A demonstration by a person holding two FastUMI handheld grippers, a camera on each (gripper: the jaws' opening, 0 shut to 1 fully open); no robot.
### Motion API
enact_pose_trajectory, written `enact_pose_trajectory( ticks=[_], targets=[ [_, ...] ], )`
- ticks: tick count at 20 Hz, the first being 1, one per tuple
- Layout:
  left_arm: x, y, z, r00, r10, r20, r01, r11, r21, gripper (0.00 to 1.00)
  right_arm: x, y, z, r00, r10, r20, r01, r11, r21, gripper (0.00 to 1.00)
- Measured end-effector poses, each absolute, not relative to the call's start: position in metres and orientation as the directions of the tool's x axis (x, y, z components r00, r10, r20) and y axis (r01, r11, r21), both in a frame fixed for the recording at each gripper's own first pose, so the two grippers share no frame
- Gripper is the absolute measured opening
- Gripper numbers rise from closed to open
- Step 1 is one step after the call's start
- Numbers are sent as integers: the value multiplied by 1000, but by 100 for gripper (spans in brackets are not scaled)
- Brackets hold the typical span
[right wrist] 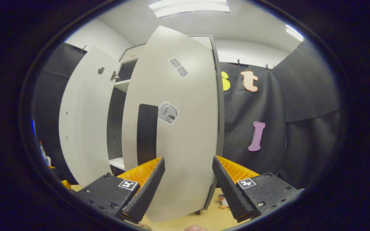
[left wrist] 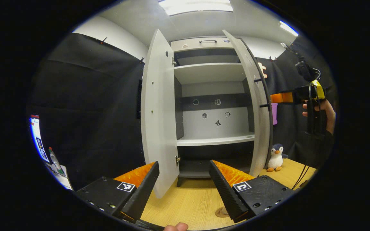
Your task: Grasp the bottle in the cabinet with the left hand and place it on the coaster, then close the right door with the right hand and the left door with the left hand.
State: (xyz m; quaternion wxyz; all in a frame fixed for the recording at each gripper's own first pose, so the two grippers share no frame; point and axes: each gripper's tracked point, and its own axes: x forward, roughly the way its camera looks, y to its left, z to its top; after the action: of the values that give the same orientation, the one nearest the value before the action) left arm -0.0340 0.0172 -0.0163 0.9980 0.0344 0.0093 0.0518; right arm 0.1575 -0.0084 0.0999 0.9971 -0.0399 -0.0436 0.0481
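Black cloth walls close in a booth where a pale grey cabinet (left wrist: 210,106) stands on a wooden table (left wrist: 188,202), both doors swung open. The shelves visible in the left gripper view hold no bottle, and a round coaster (left wrist: 221,212) lies partly hidden under the left gripper (left wrist: 183,189), whose fingers stand well apart over the tabletop with nothing between them; whether the bottle already sits on the coaster cannot be told. The right gripper (right wrist: 188,189) also has its fingers spread and empty, and faces the outer face of the right door (right wrist: 178,128), close to it; touching or not is unclear. That door is a stiff, light board on hinges and should swing with a flat push on its free edge or beside the dark vertical handle (right wrist: 147,130), I judge. The left door (left wrist: 158,109) stands wide, its lower edge just beside the left gripper's fingers. A penguin toy (left wrist: 276,158) sits on the table just outside the right door, out of its closing arc, and a small bottle (left wrist: 55,160) stands far off at left.
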Motion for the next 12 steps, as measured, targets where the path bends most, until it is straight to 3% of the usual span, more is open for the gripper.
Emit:
enact_pose_trajectory(
  ticks=[2, 3, 12],
  targets=[
    [-36, 19, -17, 994, 106, -18, -105, 992, 65, 95, 149, -5, 101, 990, 110, 89, -102, 991, -91, 93],
    [-36, 18, -18, 994, 106, -21, -104, 993, 63, 95, 145, -4, 100, 990, 114, 85, -106, 990, -94, 97],
    [-33, 9, -14, 997, 70, -21, -69, 996, 62, 95, 78, -24, 74, 994, 78, 79, -73, 995, -70, 98]
  ],
)
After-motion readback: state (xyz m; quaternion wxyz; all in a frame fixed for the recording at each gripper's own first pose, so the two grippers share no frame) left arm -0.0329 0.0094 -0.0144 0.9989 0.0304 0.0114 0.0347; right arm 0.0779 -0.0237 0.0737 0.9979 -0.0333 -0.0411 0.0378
